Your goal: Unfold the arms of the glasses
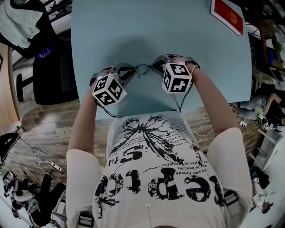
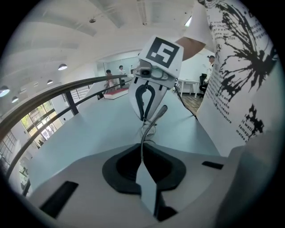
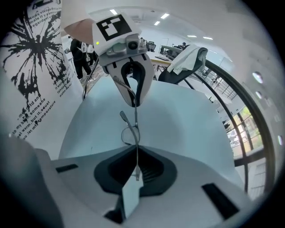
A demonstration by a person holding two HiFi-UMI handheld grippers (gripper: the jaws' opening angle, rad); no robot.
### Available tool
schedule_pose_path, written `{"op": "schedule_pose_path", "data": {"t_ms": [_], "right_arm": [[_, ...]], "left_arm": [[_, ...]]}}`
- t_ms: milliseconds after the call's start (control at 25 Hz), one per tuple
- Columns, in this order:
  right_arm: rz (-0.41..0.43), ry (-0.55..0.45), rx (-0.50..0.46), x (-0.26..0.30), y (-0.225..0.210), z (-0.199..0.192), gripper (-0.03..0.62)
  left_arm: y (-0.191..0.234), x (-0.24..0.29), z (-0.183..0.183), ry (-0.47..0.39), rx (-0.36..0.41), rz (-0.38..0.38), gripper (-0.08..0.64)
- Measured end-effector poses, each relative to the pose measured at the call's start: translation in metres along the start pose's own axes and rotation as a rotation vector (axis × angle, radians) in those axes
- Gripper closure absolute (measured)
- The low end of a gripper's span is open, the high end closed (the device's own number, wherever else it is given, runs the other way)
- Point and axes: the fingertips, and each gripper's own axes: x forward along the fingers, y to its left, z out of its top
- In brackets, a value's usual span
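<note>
Bench (image 1: 111,26): plain pale teal. Glasses (image 1: 143,68): dark grey frame. Booklet (image 1: 228,13): red, white border. Shirt (image 1: 156,178): white, black splatter-and-lettering print.

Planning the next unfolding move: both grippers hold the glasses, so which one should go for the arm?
Probably right. Both grippers are shut on the glasses; the loose arm tip sits beside the right gripper, so the left gripper can hold.

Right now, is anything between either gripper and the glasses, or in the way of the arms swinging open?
Nothing visible. The left tongs and right tongs are both shut on the thin wire-framed glasses, held between them over the light-blue table. The red book lies far off at the corner.
</note>
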Motion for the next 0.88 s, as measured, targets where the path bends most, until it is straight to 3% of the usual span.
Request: {"op": "schedule_pose_path", "data": {"t_ms": [480,880], "right_arm": [[-0.078,-0.048,0.066,-0.034,-0.001,-0.018,0.571],[-0.093,0.022,0.135,-0.051,0.003,-0.062,0.568]], "left_arm": [[-0.002,0.006,0.001,0.04,-0.005,-0.013,0.531],[0.004,0.005,0.001,0.093,-0.008,0.002,0.531]]}}
